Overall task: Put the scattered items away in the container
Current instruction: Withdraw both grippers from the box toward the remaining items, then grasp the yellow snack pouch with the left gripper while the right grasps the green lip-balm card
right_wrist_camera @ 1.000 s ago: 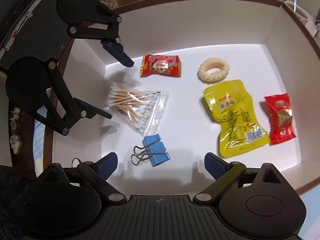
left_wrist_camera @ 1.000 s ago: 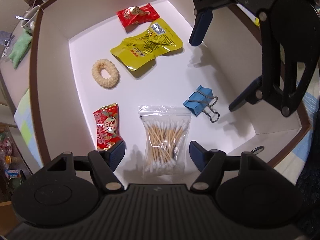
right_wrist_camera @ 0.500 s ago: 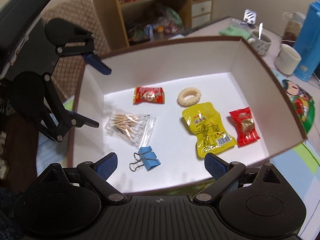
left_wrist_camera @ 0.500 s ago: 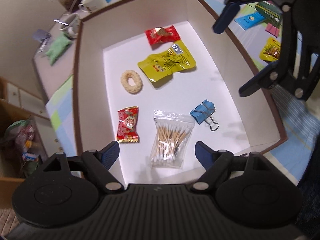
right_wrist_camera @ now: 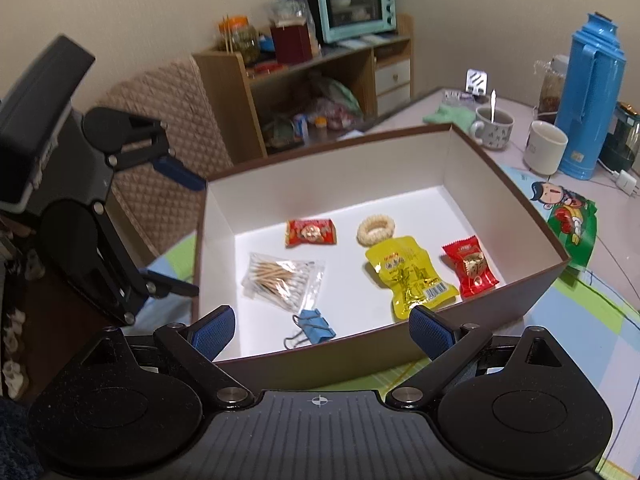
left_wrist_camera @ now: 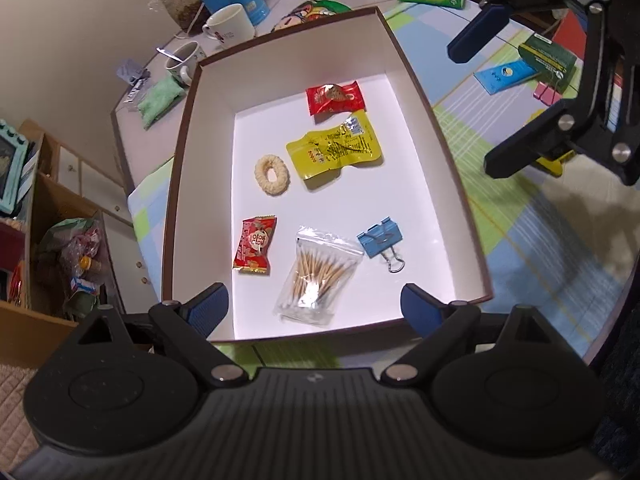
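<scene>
Inspection of the container (left_wrist_camera: 440, 152), a white-lined box with a brown rim, finds six items lying flat on its floor, none touching a wall. Toward the far wall: a red snack packet (left_wrist_camera: 335, 97), with a yellow pouch (left_wrist_camera: 334, 151) just on the near side of it. A ring-shaped biscuit (left_wrist_camera: 273, 174) lies just left of the pouch. Toward the near wall: a second red packet (left_wrist_camera: 255, 249), a bag of cotton swabs (left_wrist_camera: 316, 276) and a blue binder clip (left_wrist_camera: 382, 240).

The left gripper (left_wrist_camera: 314, 304) stands wide apart and holds nothing; it is raised above the near wall, with the swab bag just beyond the gap between its fingers. The right gripper (right_wrist_camera: 320, 330) is likewise spread wide and empty, outside and above the box's right wall, well apart from every item inside; the clip is the nearest.

Judgement: the box contents lie as the task wants. Further objects rest on the cloth to the right of the box, among them a blue card (left_wrist_camera: 505, 75); whether they belong to the task cannot be settled. Any further withdrawal should rise straight, clear of the rim.
</scene>
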{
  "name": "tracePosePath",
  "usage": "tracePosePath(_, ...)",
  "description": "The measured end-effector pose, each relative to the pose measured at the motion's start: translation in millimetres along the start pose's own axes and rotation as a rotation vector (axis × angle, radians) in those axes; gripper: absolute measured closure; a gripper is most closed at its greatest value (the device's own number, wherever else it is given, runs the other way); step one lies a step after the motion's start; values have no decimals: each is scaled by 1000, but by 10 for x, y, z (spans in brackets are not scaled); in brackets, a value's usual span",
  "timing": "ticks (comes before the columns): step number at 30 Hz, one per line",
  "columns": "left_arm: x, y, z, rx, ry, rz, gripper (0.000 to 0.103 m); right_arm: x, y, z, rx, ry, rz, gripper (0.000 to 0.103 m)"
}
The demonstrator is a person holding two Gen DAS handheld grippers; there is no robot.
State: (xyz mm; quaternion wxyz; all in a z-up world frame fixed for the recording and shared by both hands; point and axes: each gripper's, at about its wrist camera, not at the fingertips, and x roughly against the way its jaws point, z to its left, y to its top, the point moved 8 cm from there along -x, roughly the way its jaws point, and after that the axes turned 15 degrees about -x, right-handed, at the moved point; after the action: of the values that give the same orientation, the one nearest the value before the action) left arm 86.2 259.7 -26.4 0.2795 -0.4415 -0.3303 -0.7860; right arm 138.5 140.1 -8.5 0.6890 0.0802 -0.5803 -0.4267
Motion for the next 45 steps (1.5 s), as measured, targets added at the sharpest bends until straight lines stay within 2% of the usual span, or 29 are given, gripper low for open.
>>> tracePosePath(12, 292, 302, -324, 73, 52, -34, 12, 554, -188, -295, -60, 31, -86, 7)
tracePosePath(21, 395, 506, -633, 185, 37, -74, 12, 1024, -429, -733, -127, 5, -114, 7)
tracePosePath(26, 369, 659, -866, 243, 6, -97, 12, 1235, -637, -1034, -187, -16, -110, 7)
tracePosePath(36, 197, 1029, -1418, 312, -105, -131, 12, 1485, -1138, -1576, -279, -79, -40, 7)
tracePosePath(45, -70, 1329, -1881, 283, -183, -141, 12, 1652, -1409, -1886, -351, -122, -23, 7)
